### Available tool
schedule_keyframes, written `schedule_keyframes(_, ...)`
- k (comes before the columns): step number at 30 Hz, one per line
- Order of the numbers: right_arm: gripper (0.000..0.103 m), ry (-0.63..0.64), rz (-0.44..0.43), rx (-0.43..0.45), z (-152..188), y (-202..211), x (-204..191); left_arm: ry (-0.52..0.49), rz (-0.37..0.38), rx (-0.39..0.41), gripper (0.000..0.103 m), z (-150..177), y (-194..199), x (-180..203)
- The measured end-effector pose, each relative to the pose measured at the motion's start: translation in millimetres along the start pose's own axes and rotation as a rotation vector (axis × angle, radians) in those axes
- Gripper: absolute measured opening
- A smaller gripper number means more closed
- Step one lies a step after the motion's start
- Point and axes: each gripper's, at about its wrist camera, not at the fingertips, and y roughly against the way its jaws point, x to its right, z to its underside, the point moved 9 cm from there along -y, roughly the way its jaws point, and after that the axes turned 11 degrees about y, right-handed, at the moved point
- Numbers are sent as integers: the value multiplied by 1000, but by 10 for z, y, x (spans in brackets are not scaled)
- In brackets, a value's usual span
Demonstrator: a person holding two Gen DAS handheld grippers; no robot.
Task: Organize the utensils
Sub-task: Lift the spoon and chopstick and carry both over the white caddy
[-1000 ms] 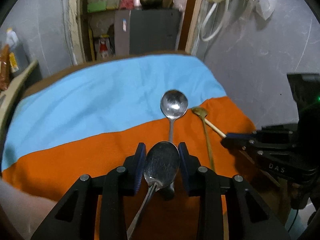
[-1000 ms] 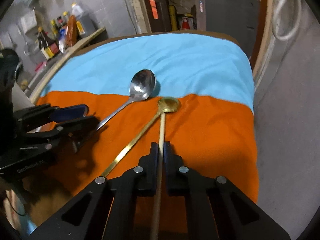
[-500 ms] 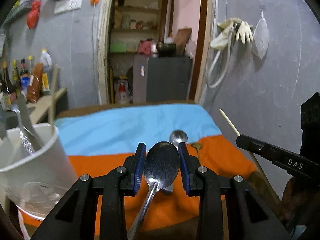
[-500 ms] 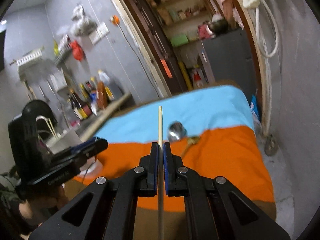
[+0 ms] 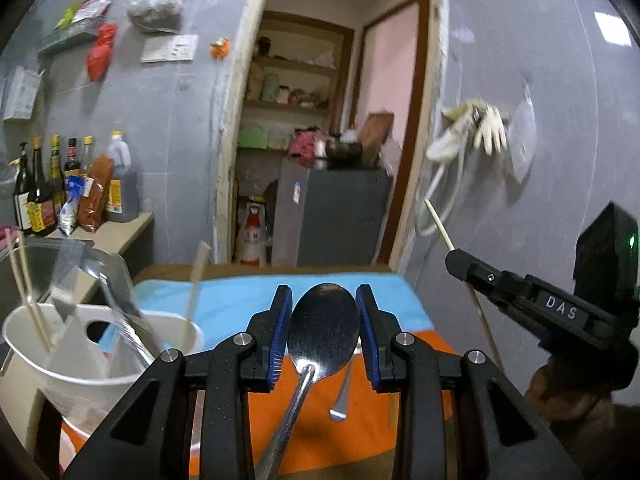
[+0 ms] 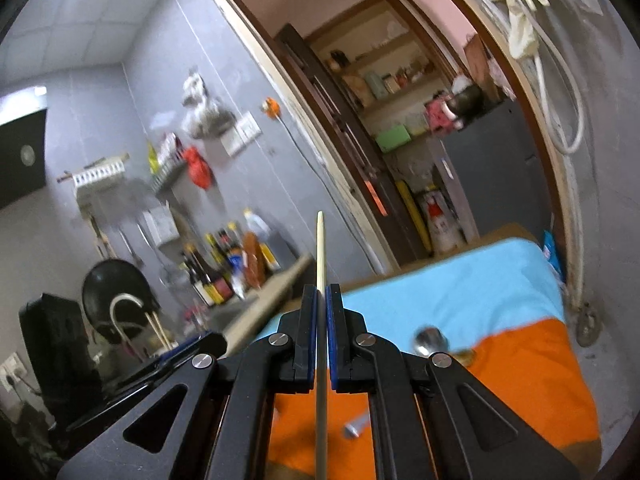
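Observation:
My left gripper is shut on a steel spoon. Its bowl sits upright between the blue pads and its handle runs down toward the camera. A white utensil holder with chopsticks and other utensils stands just left of it. My right gripper is shut on a thin wooden chopstick that points up and forward. The left wrist view shows that gripper at the right with the chopstick. A second steel spoon and a brass spoon lie on the cloth.
The table carries an orange cloth nearest me and a blue cloth beyond. Sauce bottles stand on a counter at the left. A doorway with shelves and a grey cabinet lies behind the table. A grey wall rises at the right.
Both grippers rose off the cloth and tilted up toward level, carrying the steel spoon and the chopstick. The white holder came into the left wrist view.

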Motion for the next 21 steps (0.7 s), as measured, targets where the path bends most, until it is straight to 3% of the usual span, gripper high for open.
schedule_keyframes(7,3,-5,-86,94,-325,-339,-416,149,25,103,28,-589,349,-427)
schedule_keyframes(13,3,-30,-162,179,-470,-726,-846,217,-16,209,28,-1025,582,-974)
schedule_keyframes(21,3,-156,-206,275,-469,-1082,-1129,370,-43,330,28,-1295,734,-1826)
